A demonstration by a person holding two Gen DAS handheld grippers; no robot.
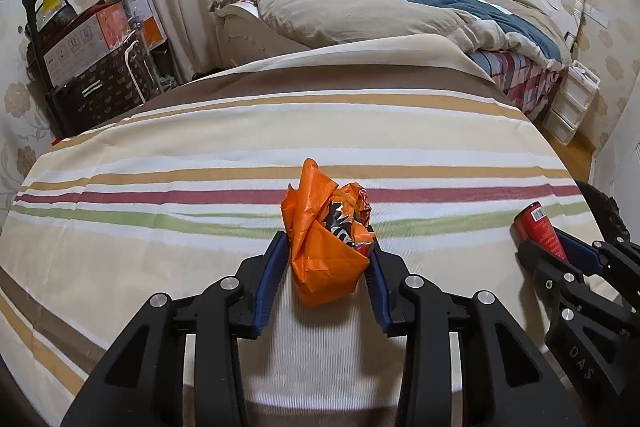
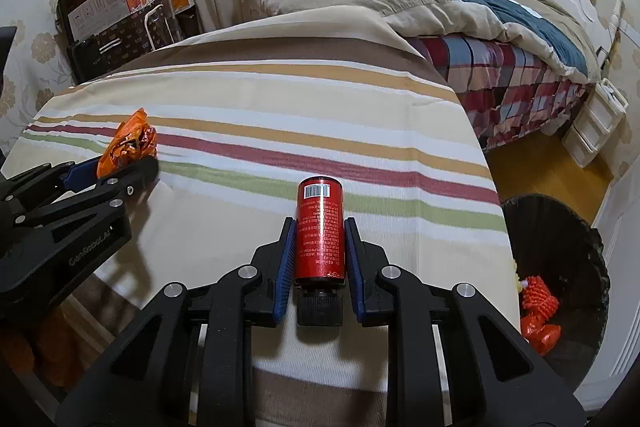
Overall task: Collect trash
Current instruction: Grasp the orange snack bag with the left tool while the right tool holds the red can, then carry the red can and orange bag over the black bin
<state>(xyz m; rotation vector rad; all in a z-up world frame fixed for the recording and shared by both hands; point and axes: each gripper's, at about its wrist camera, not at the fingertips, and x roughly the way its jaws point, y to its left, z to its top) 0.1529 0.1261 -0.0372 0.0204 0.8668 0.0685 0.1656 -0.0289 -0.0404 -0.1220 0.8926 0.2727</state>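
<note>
Left wrist view: our left claw (image 1: 329, 259) is clamped on a crumpled orange wrapper (image 1: 326, 239) at 6 o'clock, over the striped table (image 1: 160, 187); the right claw (image 1: 548, 247) with its red bottle (image 1: 538, 227) sits at 3 o'clock. Right wrist view: our right claw (image 2: 320, 247) grips the red bottle (image 2: 320, 235) at 6 o'clock, cap toward us, left claw (image 2: 116, 171) and wrapper (image 2: 128, 147) at 9 o'clock. A black trash bin (image 2: 576, 227) holding red-orange scraps (image 2: 538, 311) stands at 4 o'clock beside the table.

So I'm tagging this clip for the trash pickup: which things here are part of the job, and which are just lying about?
Part of the job:
- orange wrapper, held in the left gripper
- red bottle, held in the right gripper
- black bin, already holding red-orange trash

Just lying about:
- bed
- boxes
- striped cloth
- white drawers
</note>
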